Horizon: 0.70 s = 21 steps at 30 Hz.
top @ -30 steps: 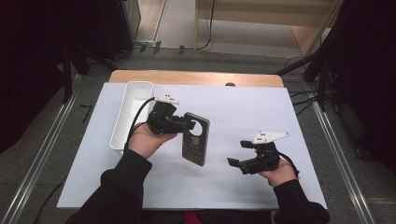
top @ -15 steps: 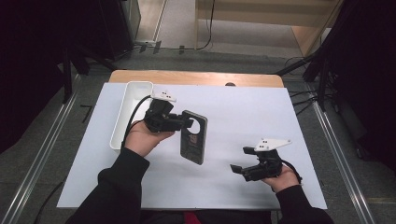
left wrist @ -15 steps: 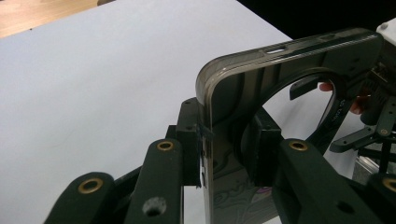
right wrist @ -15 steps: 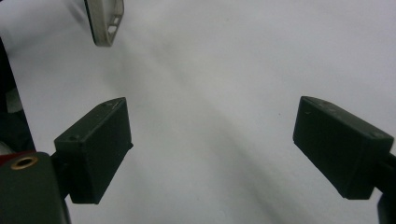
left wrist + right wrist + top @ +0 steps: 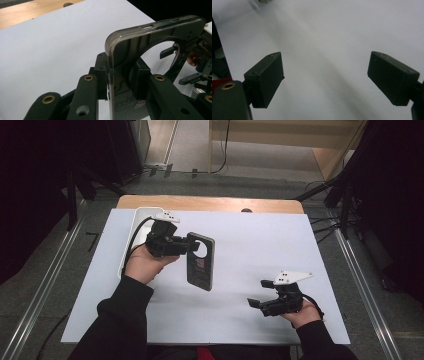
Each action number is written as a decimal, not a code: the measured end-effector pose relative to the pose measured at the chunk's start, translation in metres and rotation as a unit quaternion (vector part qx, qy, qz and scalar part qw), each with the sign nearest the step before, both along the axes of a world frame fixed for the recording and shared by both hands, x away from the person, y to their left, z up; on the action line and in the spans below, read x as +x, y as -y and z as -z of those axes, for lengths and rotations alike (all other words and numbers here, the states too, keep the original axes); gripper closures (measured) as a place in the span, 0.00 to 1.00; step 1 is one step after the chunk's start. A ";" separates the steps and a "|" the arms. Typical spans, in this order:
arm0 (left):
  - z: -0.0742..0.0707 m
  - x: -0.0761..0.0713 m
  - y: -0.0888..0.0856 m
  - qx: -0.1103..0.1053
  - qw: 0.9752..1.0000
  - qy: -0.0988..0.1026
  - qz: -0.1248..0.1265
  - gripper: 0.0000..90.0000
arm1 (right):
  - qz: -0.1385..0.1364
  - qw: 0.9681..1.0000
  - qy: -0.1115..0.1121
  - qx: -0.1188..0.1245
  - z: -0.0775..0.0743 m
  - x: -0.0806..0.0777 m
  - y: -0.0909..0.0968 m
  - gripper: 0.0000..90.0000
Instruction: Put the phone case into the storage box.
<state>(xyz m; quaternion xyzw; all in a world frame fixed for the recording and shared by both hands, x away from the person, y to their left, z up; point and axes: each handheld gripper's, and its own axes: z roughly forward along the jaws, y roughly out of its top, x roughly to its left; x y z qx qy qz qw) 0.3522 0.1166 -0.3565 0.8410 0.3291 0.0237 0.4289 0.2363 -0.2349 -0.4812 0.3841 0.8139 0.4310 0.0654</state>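
Left gripper [image 5: 192,244] clamped on the edge of a dark phone case [image 5: 200,261], near the round camera cutout, jaws pressed flat on either side of the shell in the left gripper view [image 5: 124,77]. Case lifted and tilted above the white mat [image 5: 250,240], just right of a white tray [image 5: 131,227] at the mat's left side. Right gripper [image 5: 256,294] low over the mat near the front right, well apart from the case, jaws spread wide, holding nothing [image 5: 325,77].
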 end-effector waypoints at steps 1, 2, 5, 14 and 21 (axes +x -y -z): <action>-0.001 0.000 -0.001 0.000 1.000 0.000 -0.002 0.79 | 0.000 1.000 0.000 0.001 0.000 0.000 0.000 0.14; -0.003 0.000 -0.002 0.003 1.000 0.002 -0.001 0.79 | 0.000 1.000 0.000 0.001 0.000 0.000 0.000 0.14; -0.006 0.000 -0.006 0.002 1.000 0.003 -0.004 0.79 | 0.002 1.000 -0.003 0.000 0.000 0.000 0.001 0.14; -0.014 0.003 -0.015 0.004 1.000 0.004 -0.014 0.79 | 0.000 1.000 -0.008 0.000 0.001 0.000 0.000 0.14; -0.021 0.005 -0.028 -0.001 1.000 0.005 -0.024 0.78 | -0.004 1.000 -0.005 -0.002 0.002 -0.001 0.000 0.14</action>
